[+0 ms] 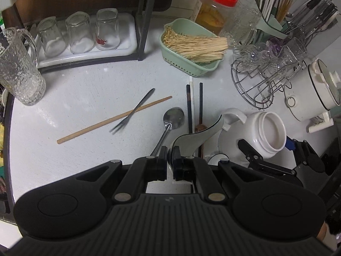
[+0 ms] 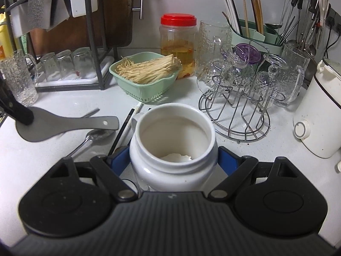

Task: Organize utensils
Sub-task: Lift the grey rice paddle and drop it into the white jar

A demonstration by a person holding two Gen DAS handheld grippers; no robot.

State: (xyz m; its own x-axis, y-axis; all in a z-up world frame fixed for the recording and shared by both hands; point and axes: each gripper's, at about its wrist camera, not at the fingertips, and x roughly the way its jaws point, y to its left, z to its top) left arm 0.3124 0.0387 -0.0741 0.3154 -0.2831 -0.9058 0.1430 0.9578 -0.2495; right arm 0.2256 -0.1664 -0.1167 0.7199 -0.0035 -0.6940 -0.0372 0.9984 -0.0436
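Between your two tools, low over the white bench, hangs the utensil now in hand: a grey rice paddle. Your left tool is clenched on its broad blade, and in the right wrist view the handle runs level and points toward the white jar. Your right tool is closed around that jar, one blue-padded finger on each side of its body, the mouth open and facing up and slightly forward.

The relation to mind is handle tip against jar mouth. The paddle's long axis lies roughly horizontal, left to right, with its free end just beside the jar's rim on the jar's left and about level with it. As a judgement, dropping it in calls for tilting that axis toward upright, handle down, or tipping the jar to meet it; the left tool is the only one that can steer the paddle.

Loose pieces lie on the bench beyond the left tool:
- a metal spoon, bowl away from you, handle passing under the tool;
- a dark fork lying crossed over a single wooden chopstick, farther left;
- dark and white chopsticks lying parallel, between the spoon and the jar.

All are nearer the left tool than the right.
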